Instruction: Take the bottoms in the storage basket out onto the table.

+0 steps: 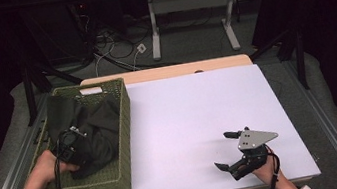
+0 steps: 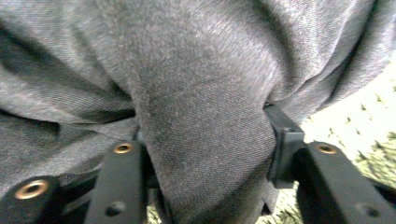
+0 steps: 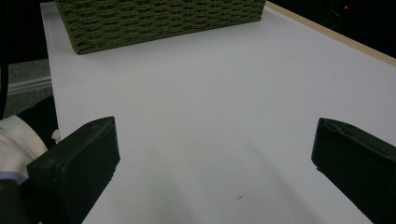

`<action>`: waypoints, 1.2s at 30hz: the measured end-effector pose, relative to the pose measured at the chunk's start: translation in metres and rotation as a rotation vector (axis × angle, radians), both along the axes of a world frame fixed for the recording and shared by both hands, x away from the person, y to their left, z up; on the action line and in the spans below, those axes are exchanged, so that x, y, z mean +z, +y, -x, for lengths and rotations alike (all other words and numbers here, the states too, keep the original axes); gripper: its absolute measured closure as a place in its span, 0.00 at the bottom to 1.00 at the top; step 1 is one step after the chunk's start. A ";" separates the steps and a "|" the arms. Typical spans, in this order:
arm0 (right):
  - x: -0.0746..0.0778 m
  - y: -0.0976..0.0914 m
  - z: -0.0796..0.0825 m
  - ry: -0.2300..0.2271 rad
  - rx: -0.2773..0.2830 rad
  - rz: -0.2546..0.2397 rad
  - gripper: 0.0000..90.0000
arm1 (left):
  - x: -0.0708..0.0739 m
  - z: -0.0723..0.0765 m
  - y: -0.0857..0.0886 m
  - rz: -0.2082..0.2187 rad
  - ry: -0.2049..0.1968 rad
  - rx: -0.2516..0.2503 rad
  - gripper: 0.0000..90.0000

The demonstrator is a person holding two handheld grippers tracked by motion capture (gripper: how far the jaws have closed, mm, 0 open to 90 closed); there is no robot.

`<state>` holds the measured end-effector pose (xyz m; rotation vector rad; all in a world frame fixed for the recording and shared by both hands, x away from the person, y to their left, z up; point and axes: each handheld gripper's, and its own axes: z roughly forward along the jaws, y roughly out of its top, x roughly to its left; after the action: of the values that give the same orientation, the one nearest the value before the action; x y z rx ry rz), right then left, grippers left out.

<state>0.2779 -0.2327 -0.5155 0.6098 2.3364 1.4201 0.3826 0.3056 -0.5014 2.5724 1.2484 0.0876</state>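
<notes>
We count, on the table: 1 green woven rectangular basket (image 1: 120, 132); 1 dark grey crumpled cloth garment (image 1: 93, 131) inside it; 1 white flat table sheet (image 1: 200, 115); 2 black two-jaw handheld grippers, i.e. 1 left gripper (image 1: 69, 148) & 1 right gripper (image 1: 229, 151). Behind, approx. 1 white-legged desk (image 1: 188, 5).

Both grippers are black: the right gripper (image 1: 227, 150) carries a grey three-cornered plate with screws. A black cable trails from the left gripper (image 2: 205, 154), whose jaws show brass-ringed holes. The sleeves are white.
</notes>
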 end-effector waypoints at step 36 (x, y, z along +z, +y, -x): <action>0.002 -0.002 0.000 -0.004 -0.016 -0.012 0.02 | 0.033 0.023 0.016 0.214 -0.178 0.045 0.76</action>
<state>0.2778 -0.2346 -0.5139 0.6273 2.3157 1.4281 0.3597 0.3219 -0.4687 2.3010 1.1816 0.1778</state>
